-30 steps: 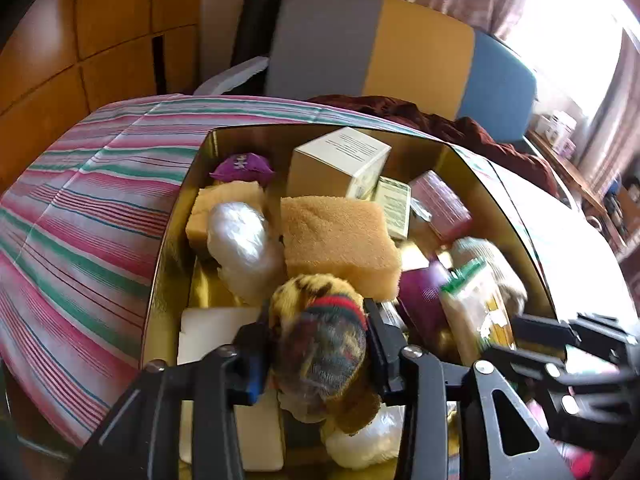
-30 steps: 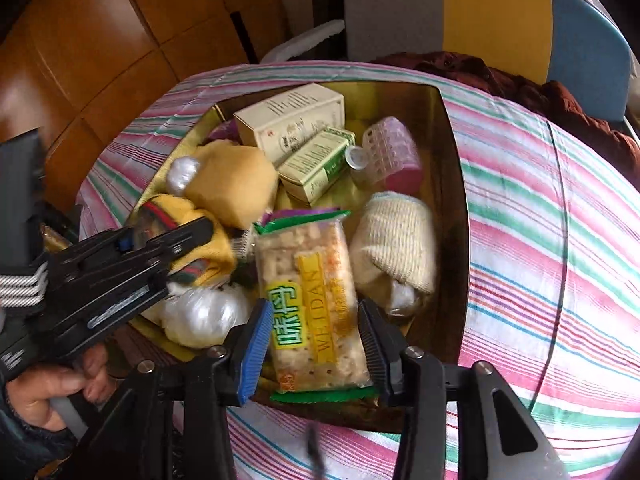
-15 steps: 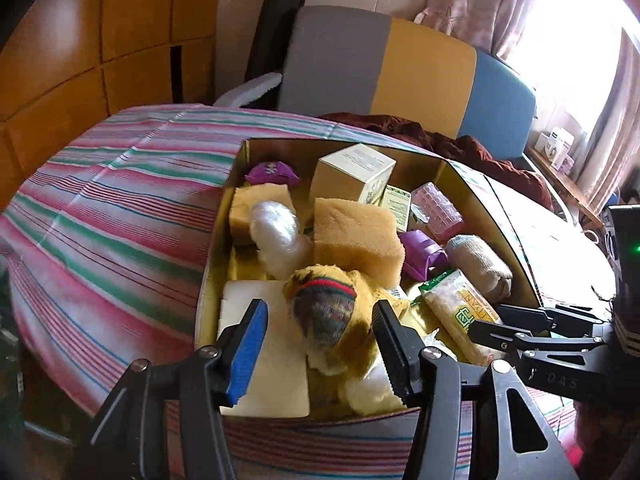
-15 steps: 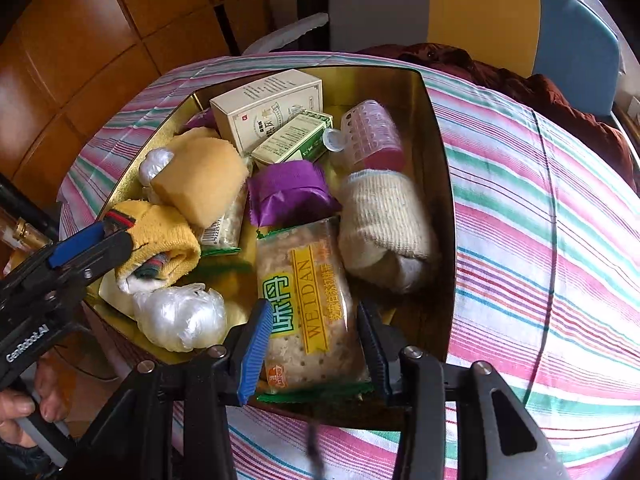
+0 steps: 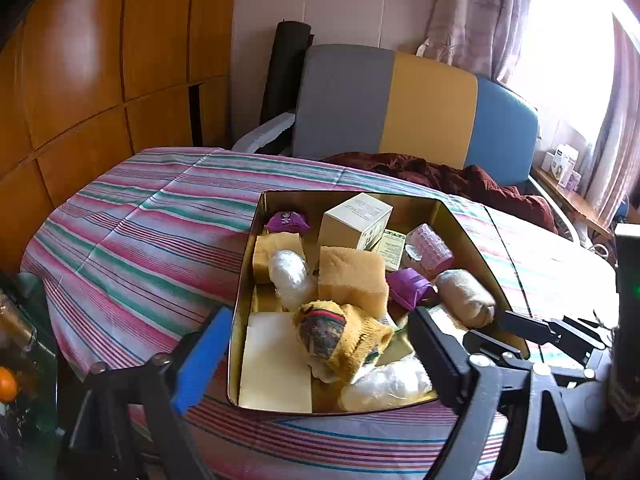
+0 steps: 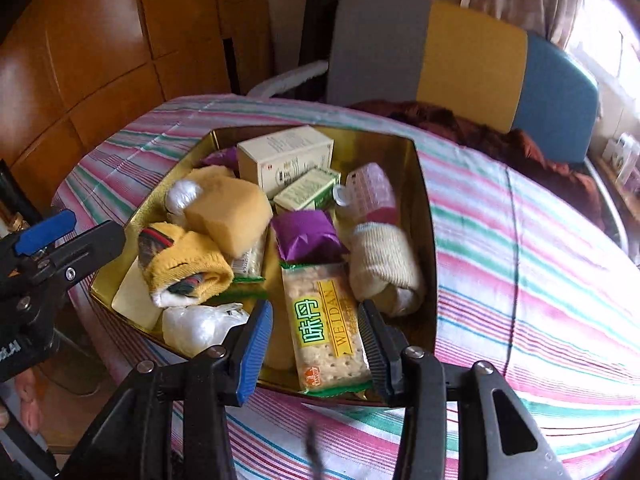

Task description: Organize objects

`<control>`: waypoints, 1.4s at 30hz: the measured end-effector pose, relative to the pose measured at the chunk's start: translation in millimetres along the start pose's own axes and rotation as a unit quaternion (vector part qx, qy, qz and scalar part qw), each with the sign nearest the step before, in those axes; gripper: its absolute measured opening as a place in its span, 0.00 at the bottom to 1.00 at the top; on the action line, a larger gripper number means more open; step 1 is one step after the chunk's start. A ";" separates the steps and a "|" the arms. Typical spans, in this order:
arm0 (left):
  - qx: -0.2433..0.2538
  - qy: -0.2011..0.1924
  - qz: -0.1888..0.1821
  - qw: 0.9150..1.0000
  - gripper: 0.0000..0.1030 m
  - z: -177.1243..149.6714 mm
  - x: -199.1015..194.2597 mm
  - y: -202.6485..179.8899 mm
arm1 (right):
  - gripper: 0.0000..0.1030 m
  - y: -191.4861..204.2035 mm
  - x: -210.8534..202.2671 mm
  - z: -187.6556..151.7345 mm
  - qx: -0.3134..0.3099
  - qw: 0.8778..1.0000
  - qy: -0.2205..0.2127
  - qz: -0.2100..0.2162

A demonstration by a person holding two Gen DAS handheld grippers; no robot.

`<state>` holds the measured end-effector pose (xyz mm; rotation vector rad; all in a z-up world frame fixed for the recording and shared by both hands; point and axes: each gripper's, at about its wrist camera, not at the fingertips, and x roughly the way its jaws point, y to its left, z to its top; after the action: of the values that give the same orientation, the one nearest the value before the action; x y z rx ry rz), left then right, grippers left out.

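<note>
Filling the gold tin [image 6: 420, 168]: socks, sponges, crackers [image 6: 326, 324].

Cracker packet [image 6: 326, 328] in tin [image 6: 422, 216], beside rolled sock [image 6: 384, 258]

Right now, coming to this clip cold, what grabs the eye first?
A gold tin crammed with odds and ends sits on a pink-and-green striped cloth. At its near edge a cracker pack lies between the fingers of the right gripper, whose jaws are opening; the left gripper, jaws also opening, is above a yellow sock. Behind stands a grey, yellow and blue chair.
</note>
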<state>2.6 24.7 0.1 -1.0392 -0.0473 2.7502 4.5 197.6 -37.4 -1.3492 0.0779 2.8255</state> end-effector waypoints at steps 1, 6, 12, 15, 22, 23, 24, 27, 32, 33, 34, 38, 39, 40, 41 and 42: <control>-0.001 -0.004 0.002 1.000 0.95 0.0 -2.4 -1.2 | 0.46 0.9 -3.8 -0.8 -0.001 1.000 -0.008 -0.006; 0.004 -0.006 0.003 1.000 1.00 -0.4 -9.5 -8.6 | 0.49 -2.3 -21.7 -5.9 0.012 0.998 -0.044 -0.037; 0.020 -0.002 0.029 0.999 1.00 -3.8 -13.3 -20.1 | 0.56 -15.1 -29.3 -7.6 0.035 0.996 -0.057 -0.059; 0.024 0.004 0.057 0.998 1.00 -4.7 -10.6 -22.5 | 0.56 -17.4 -29.9 -8.8 0.037 0.995 -0.059 -0.065; -0.026 -0.004 0.026 0.999 1.00 -6.7 -15.9 -1.3 | 0.56 -18.8 -32.2 -7.4 0.039 0.995 -0.060 -0.074; -0.033 -0.004 0.023 0.999 1.00 -6.8 -16.5 1.6 | 0.56 -18.1 -34.7 -6.1 0.039 0.994 -0.066 -0.073; -0.041 -0.006 0.021 0.999 1.00 -7.4 -17.5 5.9 | 0.56 -17.7 -36.7 -5.3 0.040 0.994 -0.070 -0.072; -0.051 -0.005 0.016 0.999 1.00 -9.7 -18.1 11.4 | 0.57 -15.0 -41.1 -3.9 0.037 0.994 -0.080 -0.069; -0.059 0.001 0.007 0.998 1.00 -11.4 -16.1 12.3 | 0.57 -14.6 -43.8 -5.3 0.038 0.993 -0.087 -0.068; -0.058 -0.001 0.004 0.998 1.00 -11.1 -17.0 11.0 | 0.57 -15.5 -43.9 -5.6 0.039 0.993 -0.087 -0.068; -0.057 -0.002 0.001 0.998 1.00 -11.0 -17.6 9.5 | 0.57 -16.6 -43.6 -5.9 0.041 0.993 -0.086 -0.067; -0.048 -0.005 -0.002 0.999 1.00 -11.4 -18.5 4.0 | 0.57 -18.6 -40.6 -7.0 0.044 0.994 -0.081 -0.066; -0.047 -0.006 -0.003 0.999 1.00 -11.8 -18.6 3.7 | 0.57 -18.5 -39.9 -7.5 0.044 0.994 -0.080 -0.066; -0.048 -0.007 -0.003 0.999 1.00 -12.3 -18.4 3.5 | 0.57 -18.6 -39.1 -8.2 0.044 0.994 -0.079 -0.066; -0.049 -0.006 -0.003 0.999 1.00 -12.5 -18.1 3.7 | 0.57 -18.8 -38.5 -8.9 0.044 0.994 -0.077 -0.065; -0.049 -0.006 -0.003 0.999 1.00 -12.6 -17.7 3.8 | 0.57 -19.0 -37.7 -9.2 0.044 0.994 -0.075 -0.064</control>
<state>23.2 17.0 1.8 -1.0456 -0.1891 2.7735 36.0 216.6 -14.7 -1.0802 0.1098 2.7690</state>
